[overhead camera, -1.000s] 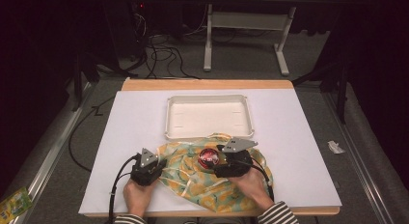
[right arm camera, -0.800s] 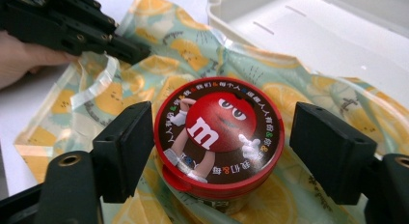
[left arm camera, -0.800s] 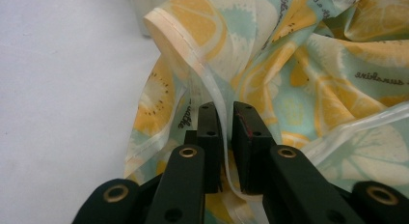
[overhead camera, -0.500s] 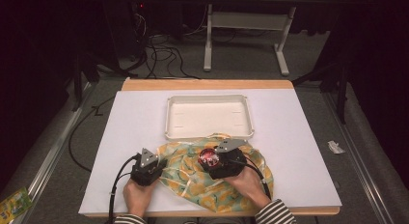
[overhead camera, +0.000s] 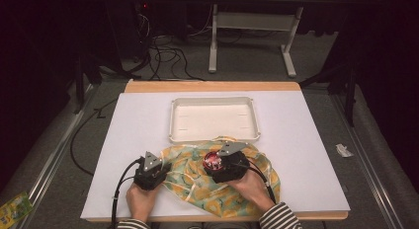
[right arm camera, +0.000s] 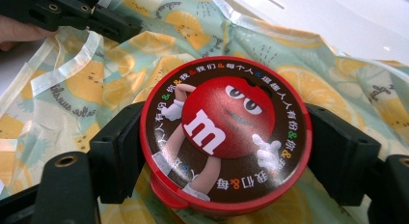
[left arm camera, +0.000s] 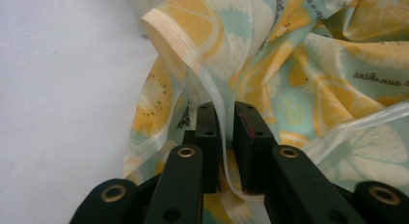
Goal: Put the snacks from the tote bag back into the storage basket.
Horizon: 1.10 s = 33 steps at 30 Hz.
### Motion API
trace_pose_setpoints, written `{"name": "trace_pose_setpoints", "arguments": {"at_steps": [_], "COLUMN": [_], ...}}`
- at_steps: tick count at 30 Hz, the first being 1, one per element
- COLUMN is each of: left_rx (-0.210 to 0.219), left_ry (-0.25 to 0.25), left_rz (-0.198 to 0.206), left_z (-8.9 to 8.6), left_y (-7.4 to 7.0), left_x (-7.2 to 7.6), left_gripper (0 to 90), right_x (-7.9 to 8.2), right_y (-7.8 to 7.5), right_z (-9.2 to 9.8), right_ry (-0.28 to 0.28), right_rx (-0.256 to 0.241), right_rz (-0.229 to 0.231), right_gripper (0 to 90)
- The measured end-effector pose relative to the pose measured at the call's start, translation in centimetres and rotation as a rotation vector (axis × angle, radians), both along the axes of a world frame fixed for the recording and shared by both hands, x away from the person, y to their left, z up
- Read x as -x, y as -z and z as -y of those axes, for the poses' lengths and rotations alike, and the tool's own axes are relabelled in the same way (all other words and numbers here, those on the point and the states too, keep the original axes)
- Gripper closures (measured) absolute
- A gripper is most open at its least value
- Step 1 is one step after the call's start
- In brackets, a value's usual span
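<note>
Here, seen from the high view, I sit at a white table (overhead camera: 306, 155) with a gripper in each hand, working over a thin plastic bag (overhead camera: 197, 165) printed with orange and lemon slices on pale green, which lies crumpled near my edge of the table, just in front of an empty white tray (overhead camera: 215, 137). My left gripper (left arm camera: 225, 119) has its jaws narrowed almost together on the bag's clear drawstring band (left arm camera: 212, 96), which runs up between them to the folded hem; I judge the band pinched, though a thin gap shows beside it, so the hold may be loose. My right gripper (right arm camera: 223, 147) has its jaws spread wide and pressed against both sides of a round red candy tin (right arm camera: 224, 137), its lid showing a cartoon red M&M character ringed with small lettering; the tin is held flat just above the bag's rumpled middle. The bag looks very light, soft and slippery, collapsing wherever it is not held up, so the stitched hem or the band is the surest place to grip it. The tin seems stiff, smooth-walled and fairly light; a squeeze across its widest part should hold, though the glossy rim could slip if tilted.
</note>
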<state>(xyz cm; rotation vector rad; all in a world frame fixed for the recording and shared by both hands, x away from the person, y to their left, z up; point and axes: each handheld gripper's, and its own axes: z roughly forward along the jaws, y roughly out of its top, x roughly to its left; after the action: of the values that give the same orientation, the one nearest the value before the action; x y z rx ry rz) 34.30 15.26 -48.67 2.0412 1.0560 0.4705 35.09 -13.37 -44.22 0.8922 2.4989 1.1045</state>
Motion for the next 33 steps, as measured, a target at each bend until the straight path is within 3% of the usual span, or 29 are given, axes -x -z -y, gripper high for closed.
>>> {"name": "trace_pose_setpoints", "arguments": {"at_steps": [14,33], "left_rx": [0.001,-0.002], "left_ry": [0.001,-0.001], "left_rz": [-0.001,0.001], "left_z": [0.01,0.02], "left_y": [0.0,-0.01], "left_x": [0.01,0.03], "left_gripper": [80.1,77.8], "right_x": [0.36,0.56], "right_y": [0.0,0.01], "right_z": [-0.11,-0.01], "right_ry": [0.034,0.037], "right_rx": [0.002,0.002], "right_rz": [0.0,0.013], "right_gripper": [25.4,25.5]}}
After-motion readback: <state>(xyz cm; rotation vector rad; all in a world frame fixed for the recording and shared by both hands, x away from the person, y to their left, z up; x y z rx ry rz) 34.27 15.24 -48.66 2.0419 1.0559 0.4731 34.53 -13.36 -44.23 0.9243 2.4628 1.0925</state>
